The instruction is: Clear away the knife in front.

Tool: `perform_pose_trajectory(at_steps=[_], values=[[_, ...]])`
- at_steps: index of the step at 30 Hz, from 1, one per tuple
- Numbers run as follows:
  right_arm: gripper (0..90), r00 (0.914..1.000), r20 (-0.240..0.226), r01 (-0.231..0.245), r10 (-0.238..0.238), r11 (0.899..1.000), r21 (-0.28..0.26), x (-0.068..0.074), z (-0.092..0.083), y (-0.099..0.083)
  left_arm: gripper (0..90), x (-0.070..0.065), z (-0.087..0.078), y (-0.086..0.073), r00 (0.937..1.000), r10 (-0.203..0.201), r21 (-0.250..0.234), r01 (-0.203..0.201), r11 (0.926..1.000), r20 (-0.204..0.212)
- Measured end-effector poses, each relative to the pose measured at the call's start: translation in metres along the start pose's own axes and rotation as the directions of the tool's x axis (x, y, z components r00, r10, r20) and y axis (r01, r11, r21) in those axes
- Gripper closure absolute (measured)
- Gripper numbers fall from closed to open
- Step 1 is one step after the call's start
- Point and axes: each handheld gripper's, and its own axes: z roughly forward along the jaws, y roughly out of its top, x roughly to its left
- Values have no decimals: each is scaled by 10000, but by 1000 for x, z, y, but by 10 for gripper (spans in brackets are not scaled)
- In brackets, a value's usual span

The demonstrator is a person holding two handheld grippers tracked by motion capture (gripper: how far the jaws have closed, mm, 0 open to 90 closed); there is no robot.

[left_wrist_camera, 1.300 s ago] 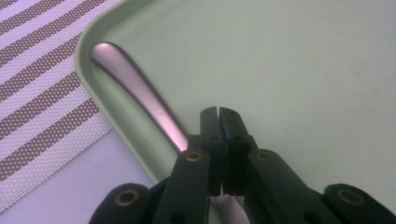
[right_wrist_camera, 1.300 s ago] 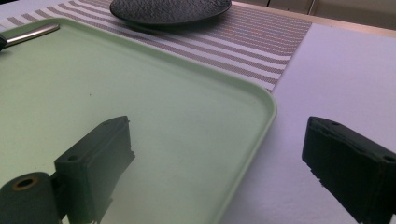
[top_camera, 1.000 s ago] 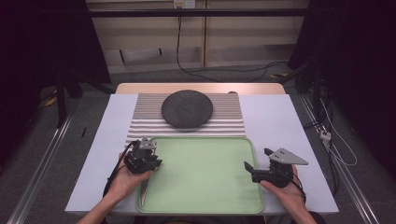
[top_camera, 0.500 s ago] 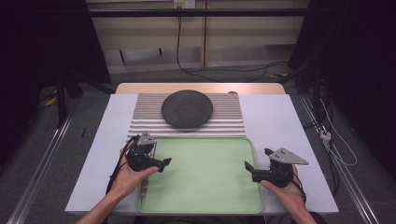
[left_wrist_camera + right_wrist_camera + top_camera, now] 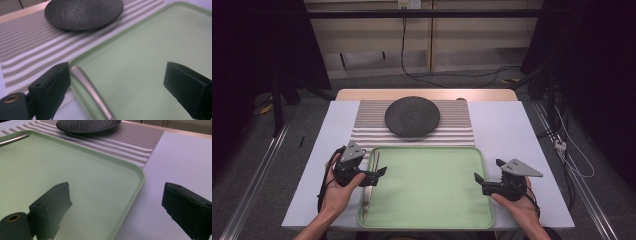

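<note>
We see the left gripper (image 5: pixel 379 172), jaws apart and empty, now turned inward over the left rim of the green tray (image 5: pixel 432 220). A metal utensil (image 5: pixel 368 187) lies just below it. It pointed down a second ago, which suggests a fresh approach. The right gripper (image 5: pixel 477 179) holds open at the right rim, unchanged; the dark plate (image 5: pixel 412 116) rests beyond on the striped mat (image 5: pixel 457 127).

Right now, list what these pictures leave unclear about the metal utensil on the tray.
- Metal utensil: the high view shows it too small to tell its type, and the left gripper covers its middle.
- Left gripper view: its handle is blurred and cut off by the bottom edge.
- Right gripper view: only one end shows, cut by the left edge, on the green tray.
</note>
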Motion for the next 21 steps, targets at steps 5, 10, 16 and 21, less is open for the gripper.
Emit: perform_pose_trajectory(at_steps=[5, 10, 16, 21], values=[[84, 10000, 48, -34, 34, 10000, 7, 0, 0, 0, 73, 5, -7, -12, 9995, -255, 231, 259, 9994, -171], [83, 9999, 99, -65, 65, 10000, -42, 0, -1, 0, 76, 9, -15, -22, 9948, -736, 13, 739, 9973, -709], [81, 9999, 100, -94, 95, 10000, -30, -1, -2, 0, 77, 8, -17, -34, 9947, -716, 68, 723, 9974, -733], [80, 9998, 143, -117, 117, 9999, -4, -2, -2, -1, 72, 7, -19, -44, 9967, -694, -145, 688, 9975, -423]])
